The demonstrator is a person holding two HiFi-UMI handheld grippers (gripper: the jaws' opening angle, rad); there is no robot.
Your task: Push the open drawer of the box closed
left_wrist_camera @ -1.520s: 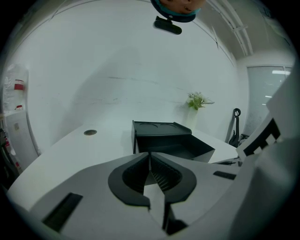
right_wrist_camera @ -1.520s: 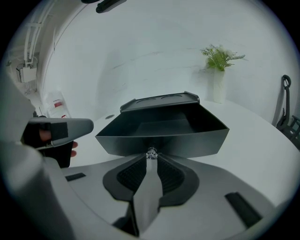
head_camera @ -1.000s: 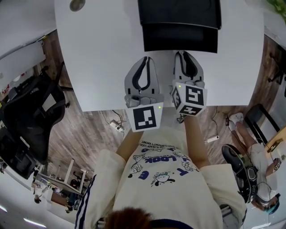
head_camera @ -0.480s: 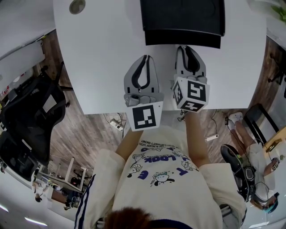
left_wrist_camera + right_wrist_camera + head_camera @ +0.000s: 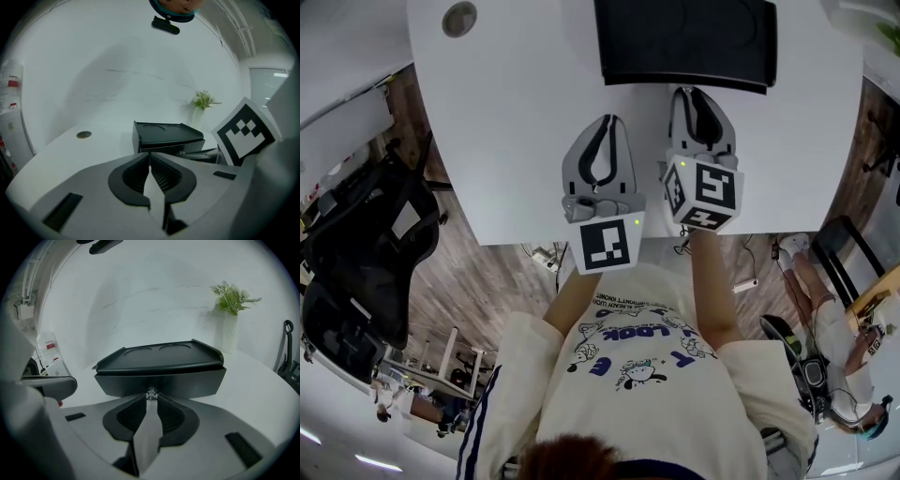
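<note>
A black box [image 5: 684, 37] stands at the far edge of the white table [image 5: 506, 141]. Its drawer [image 5: 159, 383] is pushed almost flush, only a thin strip [image 5: 684, 86] still showing. My right gripper [image 5: 698, 91] points straight at the drawer front, its tips [image 5: 151, 398] shut on the small silver knob [image 5: 151, 393]. My left gripper [image 5: 605, 122] lies on the table to its left, a hand's width short of the box [image 5: 164, 136]. Its jaws [image 5: 150, 157] are shut with nothing between them.
A round grommet [image 5: 459, 19] sits in the table at the far left. A white vase with a green plant [image 5: 229, 329] stands behind and right of the box. The table's near edge runs under both gripper cubes. A black office chair [image 5: 366, 234] stands at the left.
The right gripper has moved forward against the drawer front, and the drawer has slid into the box from well open to almost flush. The left gripper has stayed in place.
</note>
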